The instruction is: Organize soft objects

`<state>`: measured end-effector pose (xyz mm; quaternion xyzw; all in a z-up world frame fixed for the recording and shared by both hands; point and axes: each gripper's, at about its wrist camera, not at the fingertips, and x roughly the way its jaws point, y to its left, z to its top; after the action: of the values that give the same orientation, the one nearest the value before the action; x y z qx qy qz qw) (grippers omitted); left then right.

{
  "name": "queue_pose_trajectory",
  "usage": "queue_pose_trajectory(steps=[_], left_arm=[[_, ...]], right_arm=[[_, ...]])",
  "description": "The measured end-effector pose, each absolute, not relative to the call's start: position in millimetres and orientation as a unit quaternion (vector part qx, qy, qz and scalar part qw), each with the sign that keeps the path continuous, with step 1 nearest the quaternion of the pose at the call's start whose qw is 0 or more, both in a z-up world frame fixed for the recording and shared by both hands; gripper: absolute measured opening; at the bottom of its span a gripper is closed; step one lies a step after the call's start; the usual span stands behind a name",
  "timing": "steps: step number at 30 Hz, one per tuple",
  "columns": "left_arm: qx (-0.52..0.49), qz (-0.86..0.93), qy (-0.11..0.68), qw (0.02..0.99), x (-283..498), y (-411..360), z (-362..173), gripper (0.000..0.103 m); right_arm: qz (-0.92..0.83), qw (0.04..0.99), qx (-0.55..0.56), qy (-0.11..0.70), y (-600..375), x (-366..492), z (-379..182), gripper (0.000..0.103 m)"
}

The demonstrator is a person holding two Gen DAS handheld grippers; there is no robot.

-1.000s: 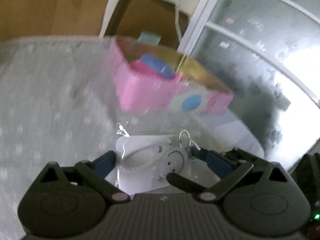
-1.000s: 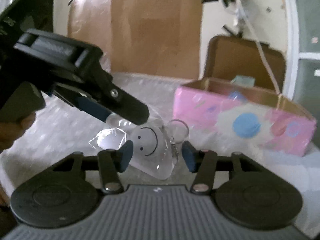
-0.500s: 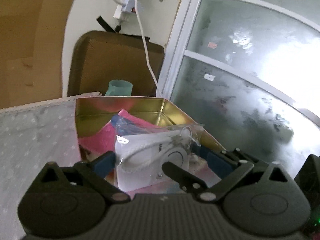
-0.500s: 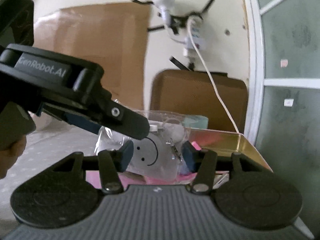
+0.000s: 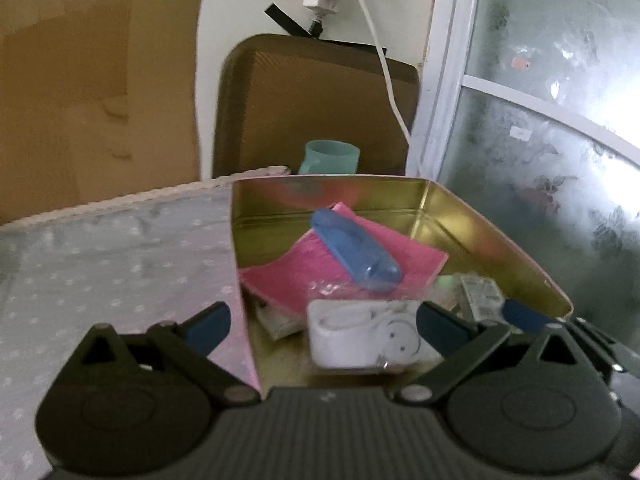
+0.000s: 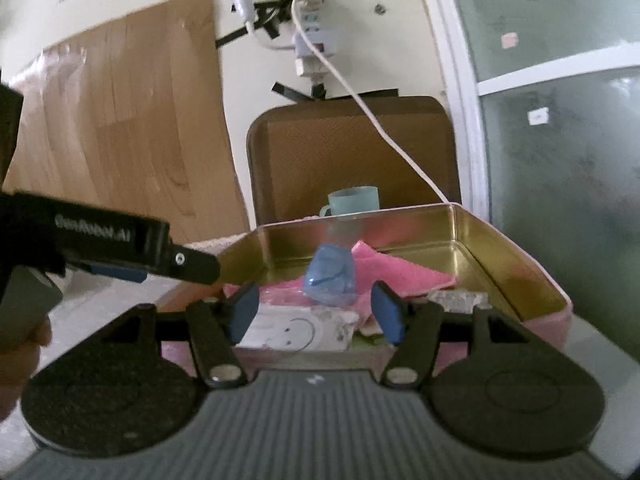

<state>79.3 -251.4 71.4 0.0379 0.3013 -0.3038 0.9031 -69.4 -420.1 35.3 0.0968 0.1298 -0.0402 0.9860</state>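
A clear plastic bag with a white smiley keychain (image 5: 362, 338) lies inside the pink tin box (image 5: 520, 264), near its front wall; it also shows in the right wrist view (image 6: 294, 328). A blue soft pouch (image 5: 354, 250) rests on a pink cloth (image 5: 304, 272) in the box. My left gripper (image 5: 322, 326) is open over the box's front left corner, empty. My right gripper (image 6: 316, 312) is open just above the box's near edge, empty. The left gripper's finger (image 6: 132, 250) reaches in from the left in the right wrist view.
The box (image 6: 516, 264) stands on a grey dotted cloth (image 5: 112, 256). A teal cup (image 5: 330, 158) and a brown case (image 5: 316, 104) sit behind it. A white cable (image 6: 384, 128) hangs from a wall socket. A frosted window (image 5: 540, 128) is at the right.
Both grippers carried the bagged smiley keychain over the box, then opened. The bag now lies in the box.
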Motion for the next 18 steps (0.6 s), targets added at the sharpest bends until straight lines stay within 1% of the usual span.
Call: queue_pose_trajectory(steps=[7, 9, 16, 18], left_arm=[[0.062, -0.288, 0.274, 0.916, 36, -234, 80, 0.102], [0.068, -0.284, 0.268, 0.918, 24, -229, 81, 0.102], [0.083, -0.267, 0.262, 0.924, -6, -209, 81, 0.102], [0.084, -0.263, 0.262, 0.925, -12, -205, 80, 0.102]], right_arm=[[-0.047, 0.984, 0.125, 0.121, -405, -101, 43, 0.065], [-0.048, 0.982, 0.139, 0.121, -403, -110, 44, 0.068], [-0.053, 0.976, 0.173, 0.125, -397, -132, 46, 0.07], [-0.053, 0.974, 0.182, 0.125, -396, -136, 47, 0.072]])
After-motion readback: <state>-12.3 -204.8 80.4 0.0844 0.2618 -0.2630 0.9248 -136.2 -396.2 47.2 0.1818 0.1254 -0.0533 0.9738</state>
